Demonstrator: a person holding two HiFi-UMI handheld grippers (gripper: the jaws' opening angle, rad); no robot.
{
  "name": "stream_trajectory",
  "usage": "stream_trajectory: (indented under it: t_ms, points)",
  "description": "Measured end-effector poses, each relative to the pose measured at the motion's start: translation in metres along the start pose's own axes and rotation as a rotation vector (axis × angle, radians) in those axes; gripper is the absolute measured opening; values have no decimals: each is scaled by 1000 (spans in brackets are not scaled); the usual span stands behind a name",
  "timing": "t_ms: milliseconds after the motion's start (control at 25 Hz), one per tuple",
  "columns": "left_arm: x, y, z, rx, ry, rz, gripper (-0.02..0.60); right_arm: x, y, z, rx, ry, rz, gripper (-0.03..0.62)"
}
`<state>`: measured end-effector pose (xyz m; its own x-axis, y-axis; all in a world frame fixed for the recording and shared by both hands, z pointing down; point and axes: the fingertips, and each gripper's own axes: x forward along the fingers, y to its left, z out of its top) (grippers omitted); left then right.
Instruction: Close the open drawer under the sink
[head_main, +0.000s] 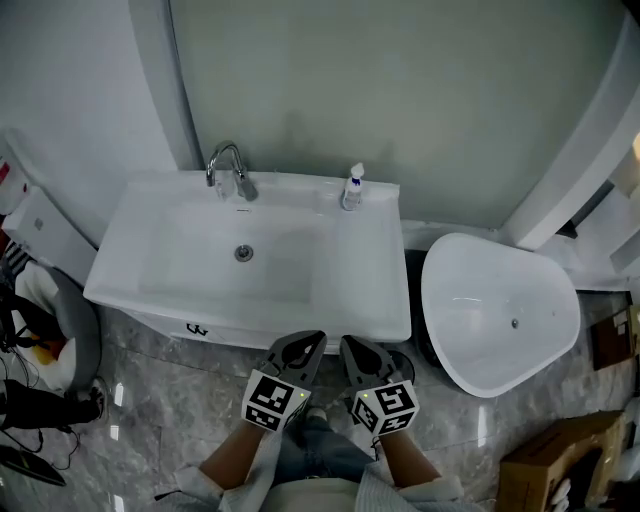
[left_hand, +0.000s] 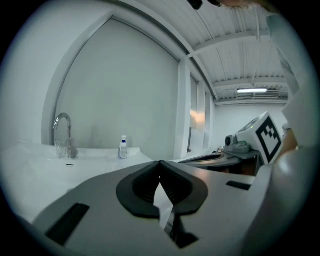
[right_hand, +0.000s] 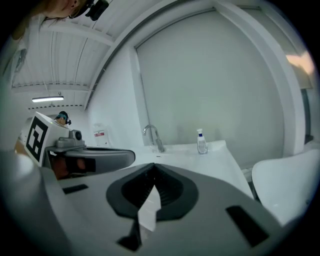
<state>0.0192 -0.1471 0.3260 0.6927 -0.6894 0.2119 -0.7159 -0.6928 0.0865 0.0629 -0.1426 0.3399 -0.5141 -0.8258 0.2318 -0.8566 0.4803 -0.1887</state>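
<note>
L gripper & R gripper are hovering side by side just in front of the sink's front rim, toward its R end, with tips pointing at the rim. From above I can't tell if they're touching it. Both marker cubes are facing up, and the person's forearms are coming in from the bottom edge.

In the left gripper view, the L gripper's jaws are pressing together at the tips, w/ only a thin sliver of light behind the contact line and nothing between them. In the right gripper view, the R gripper's jaws are doing the same: tips meeting, nothing gripped.

The drawer is lying mostly hidden under the sink. Only a thin white front strip is showing below the rim, L of the grippers, w/ a small dark mark on it. How far out it's sticking can't be told from this angle.

On the sink's back ledge, a faucet is standing at L-center. A small bottle w/ a blue label is standing upright near the R corner, well apart from the faucet. A white tub is sitting just R of the sink. A cardboard box is lying on the marble floor at lower R.
</note>
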Motion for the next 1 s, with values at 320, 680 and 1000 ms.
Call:
stream_trajectory:
  t_ms: [320,680,1000]
  points:
    - [-25,-13,73,-1,-90,-18,15,-17,23,81,-26,-105,75,11]
    - [-43,-32,102,-9,-140,-54,15,-37,34,115,-27,-111,129,9]
    - [-40,-32,102,-10,-140,-56,15,-35,36,114,-34,-111,133,9]
